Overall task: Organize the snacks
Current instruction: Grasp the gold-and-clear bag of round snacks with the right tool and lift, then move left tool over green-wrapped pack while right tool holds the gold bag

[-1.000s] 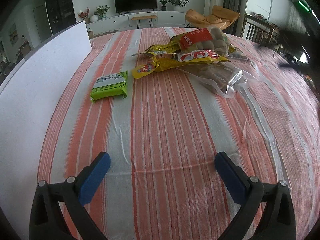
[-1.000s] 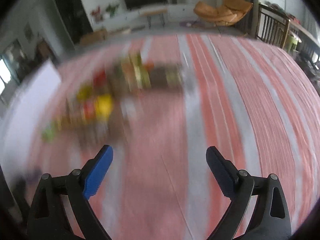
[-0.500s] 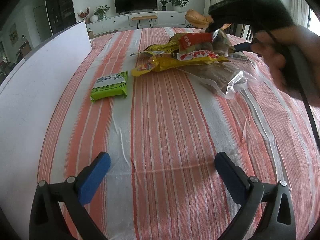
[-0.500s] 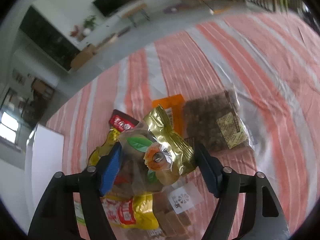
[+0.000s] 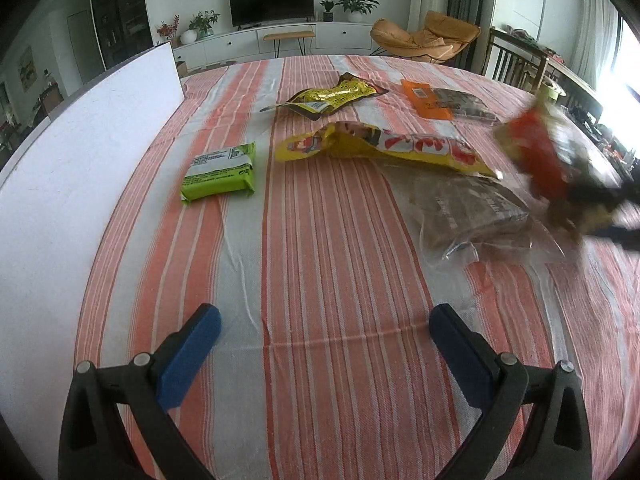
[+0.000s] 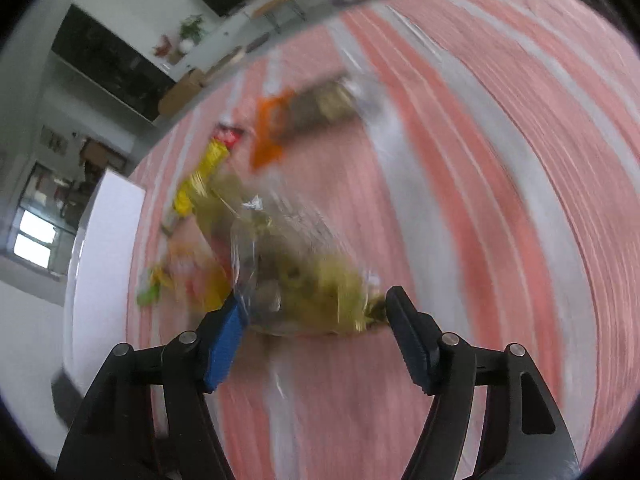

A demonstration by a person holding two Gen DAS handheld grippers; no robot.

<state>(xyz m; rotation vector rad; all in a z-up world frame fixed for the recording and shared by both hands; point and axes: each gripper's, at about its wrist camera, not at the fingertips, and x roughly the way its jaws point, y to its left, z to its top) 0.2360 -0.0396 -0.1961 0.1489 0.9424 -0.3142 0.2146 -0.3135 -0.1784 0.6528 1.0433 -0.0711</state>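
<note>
My right gripper (image 6: 314, 322) is shut on a gold and clear snack bag (image 6: 304, 296); the view is blurred by motion. In the left wrist view the same bag (image 5: 540, 152) shows red and gold, blurred, at the far right above the table. My left gripper (image 5: 324, 340) is open and empty over the striped tablecloth (image 5: 320, 260). Ahead of it lie a green packet (image 5: 220, 172), a long yellow bag (image 5: 380, 146), a yellow-black bag (image 5: 332, 96), an orange pack (image 5: 428, 100) and a clear bag of brown snacks (image 5: 468, 208).
A white board (image 5: 80, 152) stands along the table's left side. Beyond the table are a TV cabinet (image 5: 280, 38), an orange armchair (image 5: 424, 36) and wooden chairs (image 5: 516, 66) at the right.
The right gripper closed on the gold bag, lifted it off the pile and swung it right and nearer. The orange pack and yellow-black bag are now uncovered. The left gripper has not moved.
</note>
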